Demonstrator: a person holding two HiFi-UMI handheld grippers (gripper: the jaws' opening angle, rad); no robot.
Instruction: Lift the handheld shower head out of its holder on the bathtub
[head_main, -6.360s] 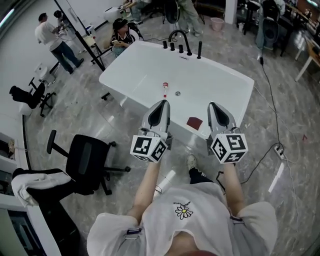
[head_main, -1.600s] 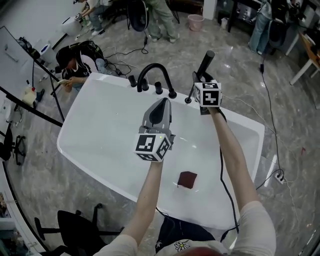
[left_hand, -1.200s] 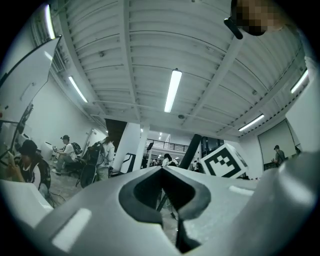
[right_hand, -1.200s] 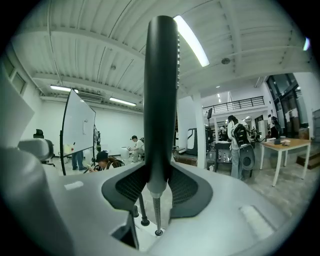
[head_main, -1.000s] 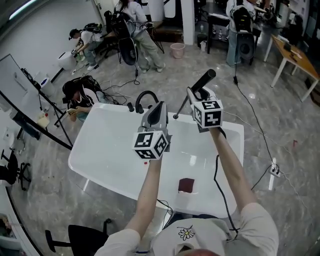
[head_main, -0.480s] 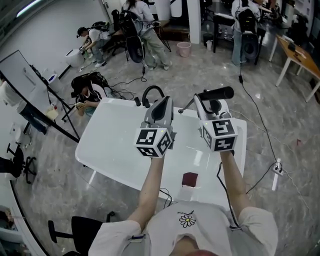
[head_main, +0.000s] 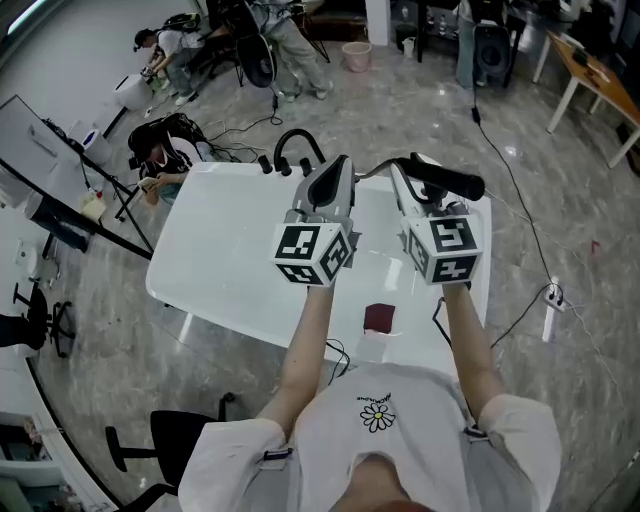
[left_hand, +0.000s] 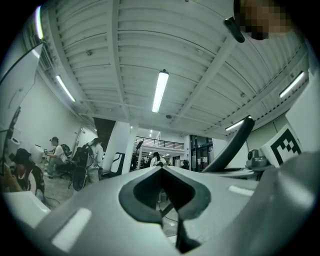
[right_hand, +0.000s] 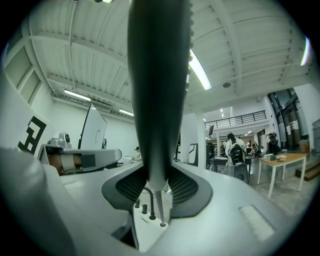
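Note:
My right gripper (head_main: 408, 178) is shut on the black handheld shower head (head_main: 448, 181), which lies about level above the white bathtub (head_main: 225, 250), its thin hose (head_main: 372, 170) trailing back toward the fittings. In the right gripper view the shower head (right_hand: 157, 90) rises straight out of the shut right gripper (right_hand: 157, 186), with the tub's black knobs (right_hand: 144, 208) far below. My left gripper (head_main: 339, 168) hovers beside it, shut and holding nothing. In the left gripper view the left gripper (left_hand: 162, 171) is shut, and the shower head (left_hand: 232, 146) slants at the right.
The arched black faucet (head_main: 295, 146) stands on the tub's far rim. A dark red square (head_main: 379, 318) lies on the near rim. A person (head_main: 158, 152) crouches beyond the tub's left end. A cable and power strip (head_main: 547, 298) lie on the floor at right.
The right gripper has carried the shower head up and away from the tub rim, swinging it from upright to level, pointing right. Both grippers have drawn closer together; the left stays shut.

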